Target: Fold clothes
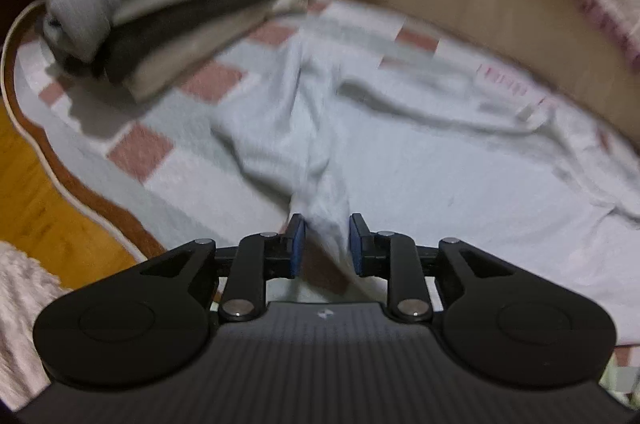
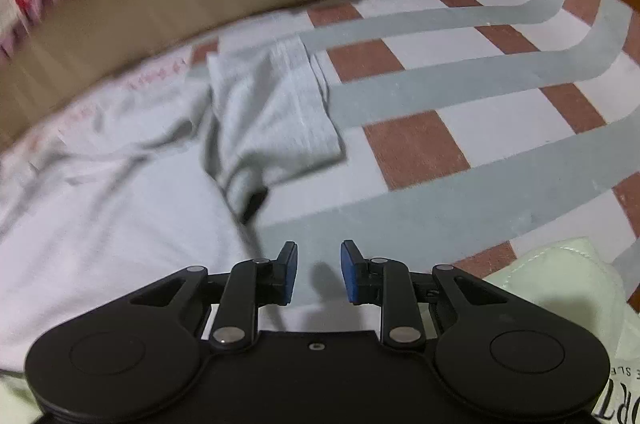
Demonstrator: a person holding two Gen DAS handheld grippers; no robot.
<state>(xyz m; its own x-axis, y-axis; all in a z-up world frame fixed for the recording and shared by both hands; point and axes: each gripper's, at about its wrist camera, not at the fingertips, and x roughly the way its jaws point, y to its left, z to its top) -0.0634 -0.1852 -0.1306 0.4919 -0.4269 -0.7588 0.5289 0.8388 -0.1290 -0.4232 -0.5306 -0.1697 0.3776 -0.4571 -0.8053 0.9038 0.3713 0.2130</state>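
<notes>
Checkered mat (image 1: 140, 148); shirt (image 1: 400, 160) between left fingers (image 1: 297, 248).

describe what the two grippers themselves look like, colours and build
Both match: the left gripper and right gripper have matte black linkage arms with silver pivot pins, two round black housings, and blue pads on the fingertips. The left body is ribbed, with a small pale logo. No cables or sleeves show.

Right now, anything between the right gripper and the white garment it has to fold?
Nothing visible. The right gripper hangs open over the striped mat, and the white garment lies just to its left with its sleeve ahead. No other object sits between them. The pale cloth at lower right is off that path.
</notes>
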